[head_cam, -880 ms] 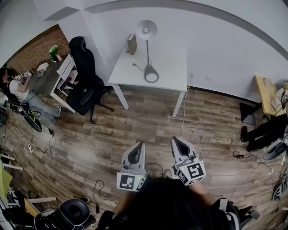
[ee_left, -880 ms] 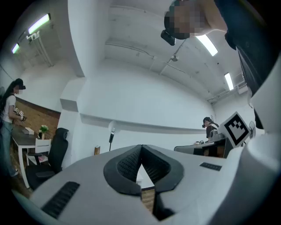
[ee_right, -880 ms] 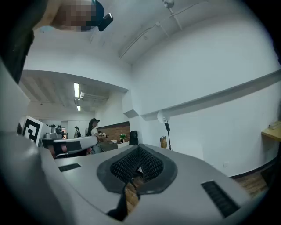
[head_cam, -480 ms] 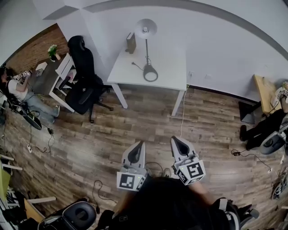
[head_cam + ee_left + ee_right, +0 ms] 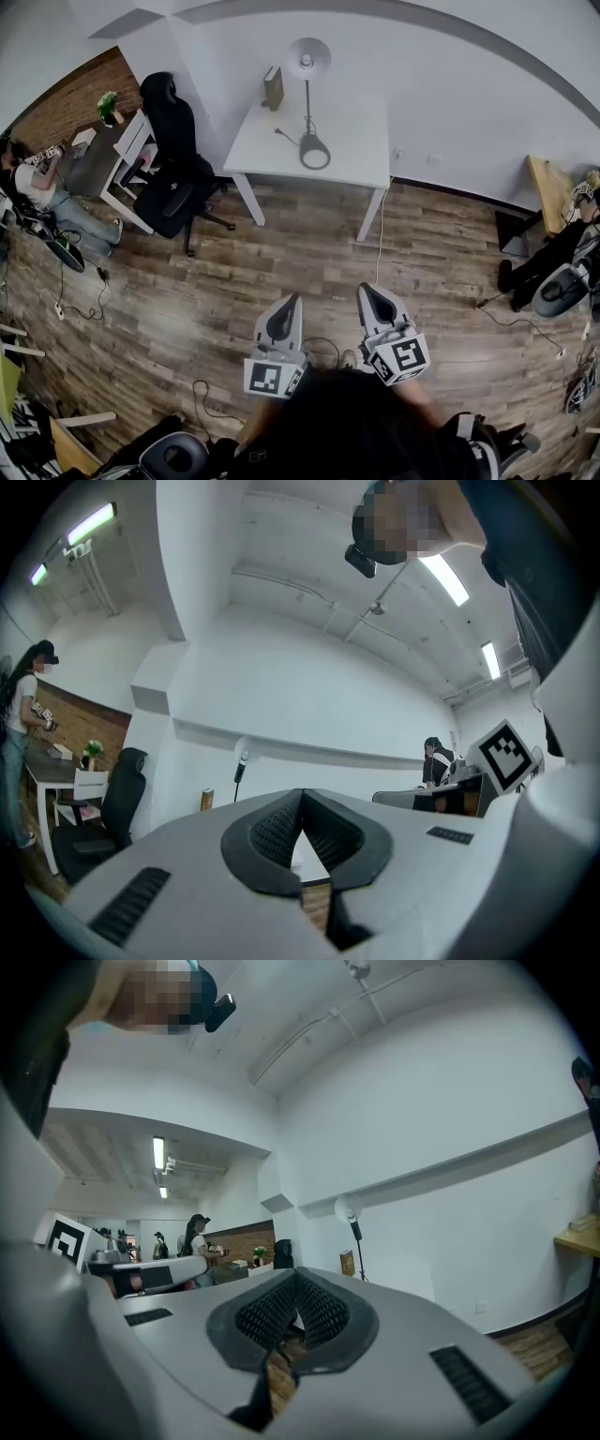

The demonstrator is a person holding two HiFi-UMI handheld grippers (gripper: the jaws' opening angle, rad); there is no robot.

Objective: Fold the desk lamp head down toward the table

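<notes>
I stood well back from the task. Low in the head view, my left claw [image 5: 286,309] and right claw [image 5: 373,298] hung side by side over the wooden floor. Both were closed, pads together with nothing between them, and each claw's own view showed the same [image 5: 302,794] [image 5: 295,1275].

The desk lamp [image 5: 307,103] stood far off at the top centre of the head view, on the white table [image 5: 356,141] against the wall. Its stem was upright, its head [image 5: 307,57] was raised at the top, and its ring-shaped base [image 5: 314,153] lay flat on the tabletop. A small brown box [image 5: 274,87] stood just left of it. A black office chair [image 5: 173,187] sat to the left of the table.

I judged the lamp to be light and top-heavy on that thin stem, so a push on the head might tip or slide the whole thing. The shade looked smooth and rounded, which would give poor purchase. I reckoned the better hold was the neck just behind the shade, with my other claw steadying the stem near the base. I expected the joint to be stiff.
</notes>
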